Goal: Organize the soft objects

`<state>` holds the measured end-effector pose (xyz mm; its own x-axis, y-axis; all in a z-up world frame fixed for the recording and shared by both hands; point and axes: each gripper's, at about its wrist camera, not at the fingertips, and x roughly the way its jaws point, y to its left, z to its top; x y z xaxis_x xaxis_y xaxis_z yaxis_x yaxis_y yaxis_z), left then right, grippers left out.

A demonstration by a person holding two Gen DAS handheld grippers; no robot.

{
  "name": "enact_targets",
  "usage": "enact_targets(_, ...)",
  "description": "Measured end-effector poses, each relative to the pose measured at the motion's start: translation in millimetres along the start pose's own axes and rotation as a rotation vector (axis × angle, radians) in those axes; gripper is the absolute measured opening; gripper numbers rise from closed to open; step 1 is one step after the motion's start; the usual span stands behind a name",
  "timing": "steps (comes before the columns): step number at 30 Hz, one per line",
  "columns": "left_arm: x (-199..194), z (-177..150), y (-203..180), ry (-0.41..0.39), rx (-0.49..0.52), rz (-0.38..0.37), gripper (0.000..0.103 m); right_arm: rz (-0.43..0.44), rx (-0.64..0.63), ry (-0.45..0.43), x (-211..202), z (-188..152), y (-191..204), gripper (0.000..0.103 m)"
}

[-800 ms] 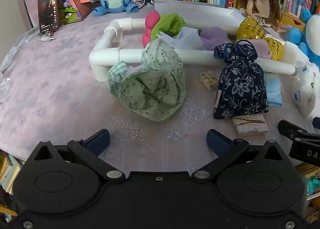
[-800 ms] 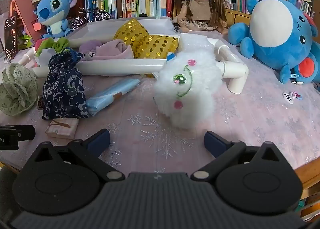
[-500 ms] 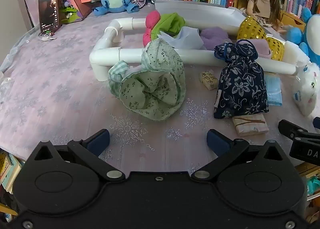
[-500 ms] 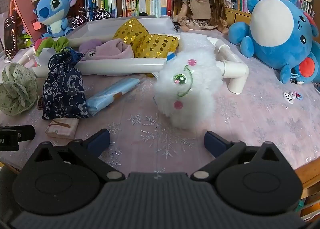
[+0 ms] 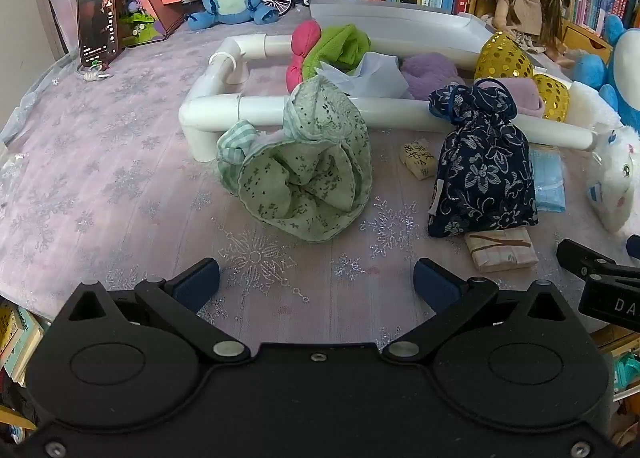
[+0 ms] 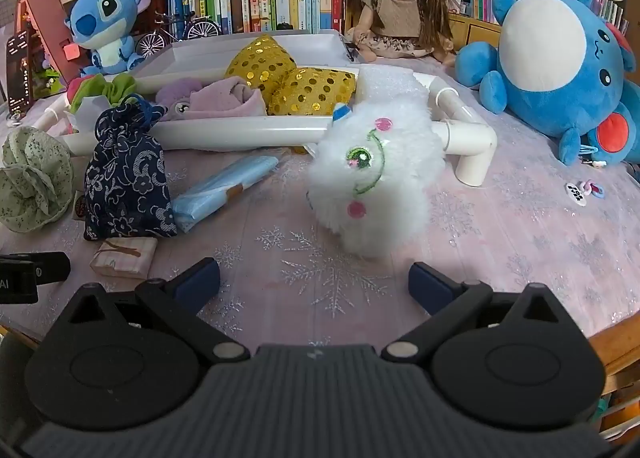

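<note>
Hovering over the near table edge, left gripper and right gripper both have jaws wide apart, nothing between them. Green cloth lies just beyond the left one, against the white pipe frame. Navy pouch stands right of it. White plush sits just beyond the right gripper, touching the frame's near right corner.
</note>
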<state>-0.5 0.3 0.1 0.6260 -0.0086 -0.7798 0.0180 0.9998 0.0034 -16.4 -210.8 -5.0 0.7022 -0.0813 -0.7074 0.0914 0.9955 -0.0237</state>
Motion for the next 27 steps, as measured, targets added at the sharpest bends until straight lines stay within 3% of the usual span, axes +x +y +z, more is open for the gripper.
enact_targets(27, -1.2, -2.0, 0.2, -0.005, 0.005, -0.005, 0.103, -0.001, 0.002, 0.005, 1.2, 0.0, 0.3, 0.103)
